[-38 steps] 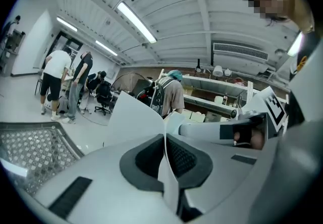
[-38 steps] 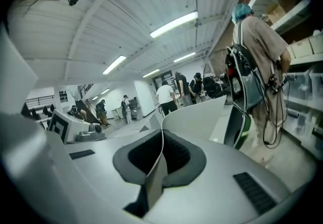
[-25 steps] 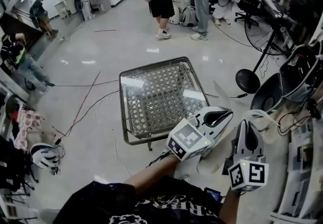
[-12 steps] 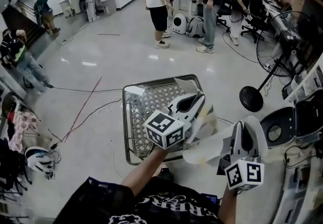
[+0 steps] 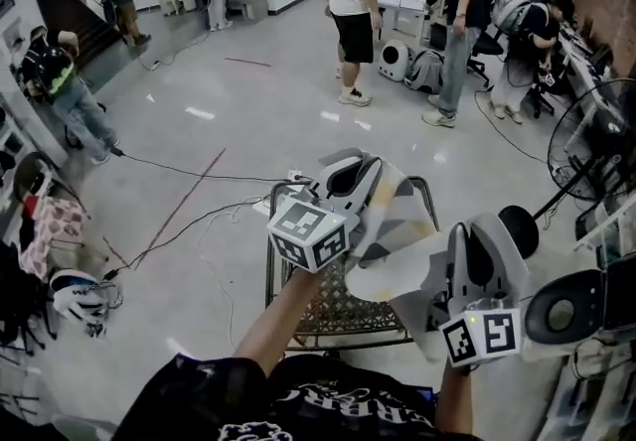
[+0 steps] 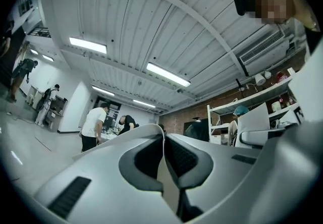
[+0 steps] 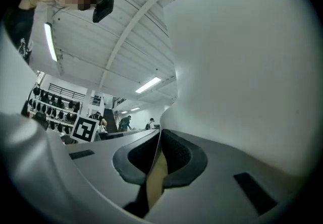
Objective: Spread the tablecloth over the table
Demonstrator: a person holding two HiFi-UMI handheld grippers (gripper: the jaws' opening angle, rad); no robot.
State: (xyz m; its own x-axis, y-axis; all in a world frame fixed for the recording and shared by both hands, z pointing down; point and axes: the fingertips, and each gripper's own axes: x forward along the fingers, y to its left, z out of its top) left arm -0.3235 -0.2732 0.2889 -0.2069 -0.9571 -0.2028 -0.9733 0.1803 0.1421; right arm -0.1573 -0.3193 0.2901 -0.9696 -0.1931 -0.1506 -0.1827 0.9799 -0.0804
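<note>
The table [image 5: 269,265] is a low metal frame with a wire-mesh top, straight ahead of me on the floor. The pale tablecloth [image 5: 402,265] hangs between my two grippers, over the table's right half. My left gripper [image 5: 355,174] is held over the far part of the table; its jaws are just beginning to open, with a strip of cloth [image 6: 169,187] still pinched between them. My right gripper [image 5: 476,238] is nearer and to the right, shut on the cloth [image 7: 156,180], which billows up beside it [image 7: 242,66].
Cables [image 5: 189,220] trail over the floor to the left of the table. A standing fan [image 5: 599,131] and a round black base [image 5: 519,230] are to the right. Several people [image 5: 356,12] stand at the far end of the room. Clutter [image 5: 79,295] lies at the left.
Both grippers have carried the cloth leftwards and away from me, from beside the table's right corner to over the table. The cloth has lifted and spread a little between them.
</note>
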